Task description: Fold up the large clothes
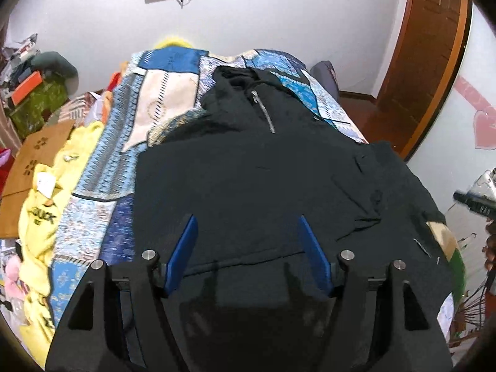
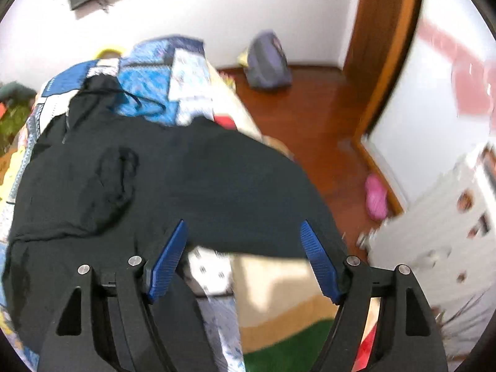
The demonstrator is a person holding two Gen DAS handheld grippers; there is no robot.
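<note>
Garment: a black jacket [image 1: 254, 167] with a zipped neck lies spread flat on the bed [image 1: 173, 99], over its patchwork cover; one side hangs past the bed's right edge.
Left gripper [image 1: 248, 226]: jaws spread apart above the jacket's lower part, pads pressing on nothing.
Right gripper [image 2: 245, 232]: jaws wide apart over the jacket's overhanging edge, gripping nothing.
Bed's left edge: a yellow garment [image 1: 43, 204].
Floor: a grey backpack [image 2: 269, 62] by the wall.

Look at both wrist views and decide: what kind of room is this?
Most likely a home bedroom. A black jacket lies spread on a bed under a blue patchwork quilt, beside a wooden door and a wood floor.
</note>
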